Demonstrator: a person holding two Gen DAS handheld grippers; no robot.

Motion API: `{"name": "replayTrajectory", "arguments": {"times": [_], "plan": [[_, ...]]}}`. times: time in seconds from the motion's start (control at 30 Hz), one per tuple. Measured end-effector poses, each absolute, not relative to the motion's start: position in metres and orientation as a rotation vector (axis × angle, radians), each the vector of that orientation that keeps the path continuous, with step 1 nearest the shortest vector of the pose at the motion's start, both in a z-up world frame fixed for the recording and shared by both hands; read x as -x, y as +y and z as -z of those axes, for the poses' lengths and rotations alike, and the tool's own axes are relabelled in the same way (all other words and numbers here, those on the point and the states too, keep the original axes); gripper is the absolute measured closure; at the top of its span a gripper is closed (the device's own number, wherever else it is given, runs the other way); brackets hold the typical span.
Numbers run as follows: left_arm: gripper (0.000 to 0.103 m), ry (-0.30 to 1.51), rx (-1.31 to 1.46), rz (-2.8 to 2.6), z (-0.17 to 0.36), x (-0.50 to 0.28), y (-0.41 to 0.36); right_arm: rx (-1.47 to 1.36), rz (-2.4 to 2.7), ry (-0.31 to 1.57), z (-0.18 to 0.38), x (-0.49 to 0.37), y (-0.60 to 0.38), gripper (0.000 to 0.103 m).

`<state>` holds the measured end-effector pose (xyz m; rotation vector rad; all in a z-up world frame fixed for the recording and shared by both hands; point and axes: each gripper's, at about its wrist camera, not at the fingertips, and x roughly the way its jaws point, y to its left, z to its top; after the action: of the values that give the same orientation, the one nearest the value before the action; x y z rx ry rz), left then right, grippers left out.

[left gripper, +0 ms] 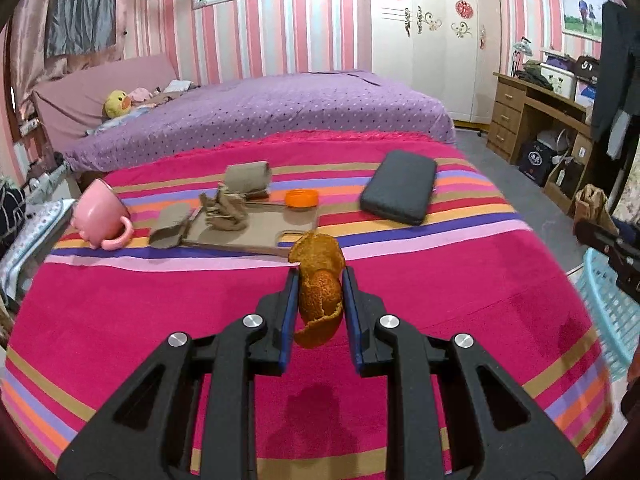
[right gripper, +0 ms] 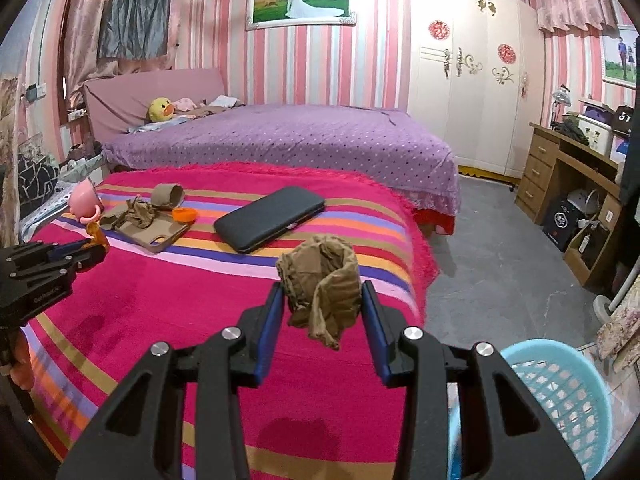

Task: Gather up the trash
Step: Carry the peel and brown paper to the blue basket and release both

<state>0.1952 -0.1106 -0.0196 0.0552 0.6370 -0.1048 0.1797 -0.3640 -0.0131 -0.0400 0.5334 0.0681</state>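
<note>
The left gripper (left gripper: 320,292) is nearly closed, pinching a curl of orange peel (left gripper: 319,289) above the striped blanket (left gripper: 120,320). The right gripper (right gripper: 322,300) stands wider, clamped on a crumpled brown paper wad (right gripper: 322,292). A blue basket (right gripper: 560,392) sits at the lower right, seemingly on the floor beside the bed.

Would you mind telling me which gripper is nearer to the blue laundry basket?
Right. The right gripper, holding crumpled brown paper, is just beside the basket; the left gripper is farther across the bed.
</note>
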Motion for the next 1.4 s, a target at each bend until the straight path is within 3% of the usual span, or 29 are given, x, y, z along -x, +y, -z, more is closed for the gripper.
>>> {"name": "replayTrajectory", "arguments": {"times": [0.73,1.23,1.3,1.33,1.4], "plan": [[0.082,0.626,-0.17,0.392,0.017,-0.153,-0.349,-0.107,0.257,0.558,0.033,-0.107,-0.562,0.064],[0.08,0.76,-0.206,0.548,0.047,-0.139,-0.449,-0.199,0.344,0.544,0.042,-0.087,-0.607,0.064],[0.069,0.757,-0.215,0.553,0.049,-0.137,-0.452,-0.199,0.343,0.55,0.044,-0.088,-0.607,0.064],[0.05,0.755,-0.211,0.549,0.048,-0.137,-0.452,-0.197,0.343,0.551,0.044,-0.088,-0.605,0.064],[0.025,0.736,-0.184,0.53,0.044,-0.138,-0.448,-0.193,0.341,0.553,0.044,-0.088,-0.604,0.064]]}}
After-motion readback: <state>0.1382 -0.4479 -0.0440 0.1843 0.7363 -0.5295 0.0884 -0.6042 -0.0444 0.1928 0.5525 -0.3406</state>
